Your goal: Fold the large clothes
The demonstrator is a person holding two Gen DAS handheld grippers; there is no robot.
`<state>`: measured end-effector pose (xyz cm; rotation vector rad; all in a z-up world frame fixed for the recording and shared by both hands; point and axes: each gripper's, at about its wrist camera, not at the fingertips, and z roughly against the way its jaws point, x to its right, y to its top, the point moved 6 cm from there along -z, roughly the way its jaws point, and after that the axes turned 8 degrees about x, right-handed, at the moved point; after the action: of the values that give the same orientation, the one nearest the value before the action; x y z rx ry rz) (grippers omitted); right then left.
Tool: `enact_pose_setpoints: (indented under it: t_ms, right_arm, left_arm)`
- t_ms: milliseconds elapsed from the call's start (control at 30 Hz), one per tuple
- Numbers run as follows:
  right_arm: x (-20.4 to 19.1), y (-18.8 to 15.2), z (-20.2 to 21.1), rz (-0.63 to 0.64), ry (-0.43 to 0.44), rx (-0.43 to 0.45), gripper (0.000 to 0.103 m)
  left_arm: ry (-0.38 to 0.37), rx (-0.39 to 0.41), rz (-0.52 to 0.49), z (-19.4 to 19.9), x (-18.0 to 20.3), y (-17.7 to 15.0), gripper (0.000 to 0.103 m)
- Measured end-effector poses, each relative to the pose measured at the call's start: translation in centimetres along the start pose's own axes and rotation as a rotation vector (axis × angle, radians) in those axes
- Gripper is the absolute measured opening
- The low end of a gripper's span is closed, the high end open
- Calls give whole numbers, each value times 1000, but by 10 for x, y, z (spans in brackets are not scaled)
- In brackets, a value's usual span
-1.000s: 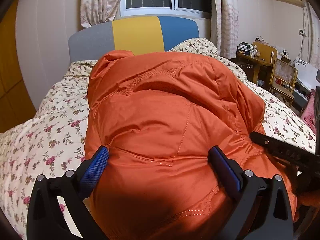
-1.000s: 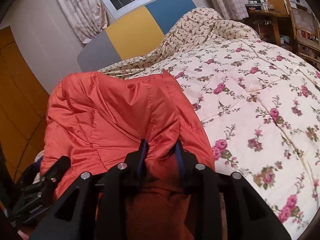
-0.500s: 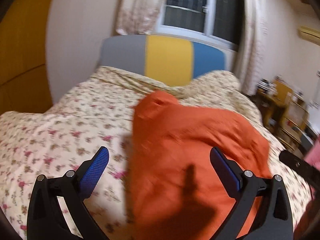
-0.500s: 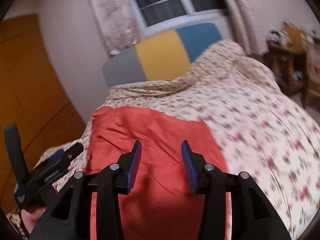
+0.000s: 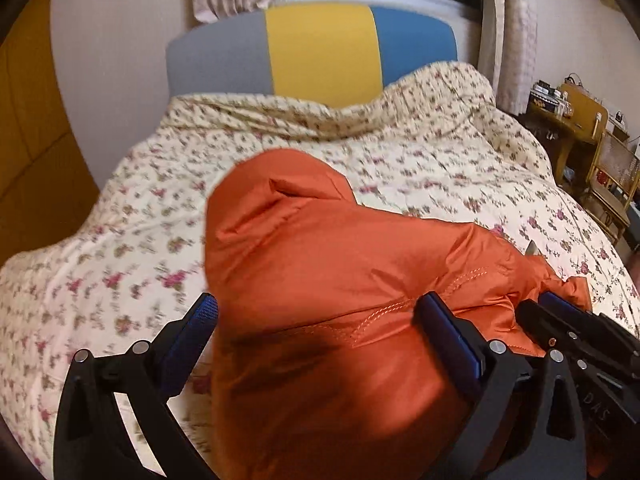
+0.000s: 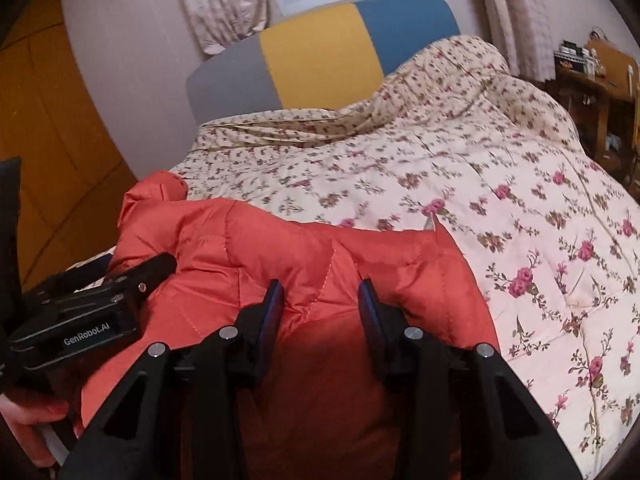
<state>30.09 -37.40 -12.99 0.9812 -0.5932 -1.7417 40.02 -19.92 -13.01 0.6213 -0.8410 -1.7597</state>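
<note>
I hold both grippers low over the orange puffer jacket [image 5: 340,288], which lies bunched on the floral quilt [image 5: 132,248] directly ahead of and beneath them. Its long axis runs away from me toward the tri-colour headboard [image 5: 316,48], with a rounded hump, perhaps a hood or collar, at the far end and the bulk of the padding piled close under my tools.

My left gripper [image 5: 316,320] stands wide. Its left finger sits just off the jacket's left edge, over the quilt, and its right finger is over the middle of the fabric; neither pad pinches anything. My right gripper [image 6: 320,300] is set narrower and its jaws are closing. A quilted ridge of the jacket rises between them, but the pads do not seem to press on it yet, so I judge it unheld.

In the left view the right gripper's black body crowds in just beside my right finger, so the two tools are very close together over the near part of the garment. From the right view the jacket's right edge lies just right of my fingers, with bare quilt beyond.

The near bulk is within reach of either hand. The left edge belongs to the left hand, the right edge and centre ridge to the right.
</note>
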Motion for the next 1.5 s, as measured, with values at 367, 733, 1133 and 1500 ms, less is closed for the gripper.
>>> enact_pose_setpoints:
  t_ms: [367, 733, 1133, 1500]
  right_arm:
    - [7, -3, -32, -42, 11, -49, 38]
    - [6, -8, -40, -12, -10, -30, 38]
    - [3, -15, 2, 0, -44, 43, 44]
    - [5, -33, 24, 9, -67, 101, 48]
  left_arm:
    - [42, -25, -11, -32, 2, -13, 100]
    - [72, -10, -28, -30, 1, -20, 100]
    - [-72, 86, -8, 63, 21, -59, 100]
    - [-120, 245, -115, 70, 31, -86, 100]
